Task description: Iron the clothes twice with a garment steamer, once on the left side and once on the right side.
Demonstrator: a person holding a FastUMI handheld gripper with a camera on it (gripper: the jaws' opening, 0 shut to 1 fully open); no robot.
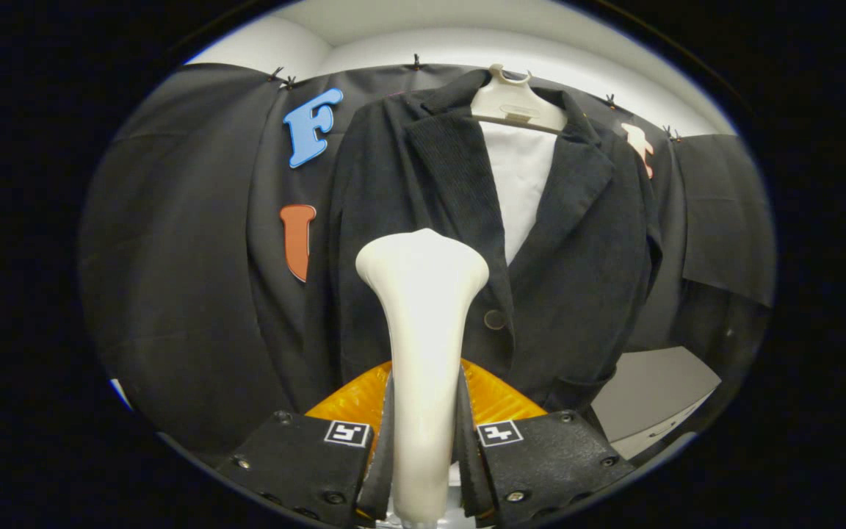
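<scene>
While the hand-held gripper point(423, 448) clamps the stiff, smooth steamer point(423, 323) by its neck at lower centre, the soft dark jacket point(584, 279) hangs limply beyond.

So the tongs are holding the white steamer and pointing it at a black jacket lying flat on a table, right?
Not quite. The tongs do hold the white steamer, but the gripper view shows the black jacket hanging on a hanger against the booth's wall, not lying on a table.
</scene>
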